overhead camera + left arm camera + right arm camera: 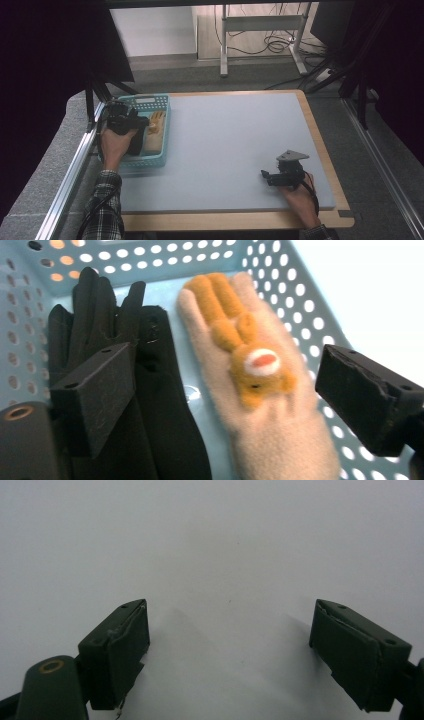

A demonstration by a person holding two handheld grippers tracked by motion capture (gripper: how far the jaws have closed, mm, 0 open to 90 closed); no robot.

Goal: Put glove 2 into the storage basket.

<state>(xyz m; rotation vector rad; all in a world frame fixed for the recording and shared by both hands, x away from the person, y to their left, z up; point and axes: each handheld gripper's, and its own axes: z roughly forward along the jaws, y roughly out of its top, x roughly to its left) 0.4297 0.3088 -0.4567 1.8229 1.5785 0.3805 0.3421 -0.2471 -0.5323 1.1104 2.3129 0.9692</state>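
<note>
A light blue perforated basket [150, 102] stands at the table's left edge. Inside it a beige glove [270, 430] with an orange plush animal on its back lies flat beside a black glove [165, 405]. The beige glove [156, 127] also shows in the high view. My left gripper [225, 365] hovers over the basket [280, 270], open, its jaws wide apart above the two gloves and touching neither. In the high view the left gripper [140, 125] is held from the left side of the basket. My right gripper [264, 175] rests low over the mat at the front right, open [230, 615] with nothing between its jaws.
A pale grey-blue mat [225, 135] covers the wooden table. A metal rail [70, 175] runs along the table's left side, and another at the right. Desk legs and cables [270, 40] stand on the floor beyond the far edge.
</note>
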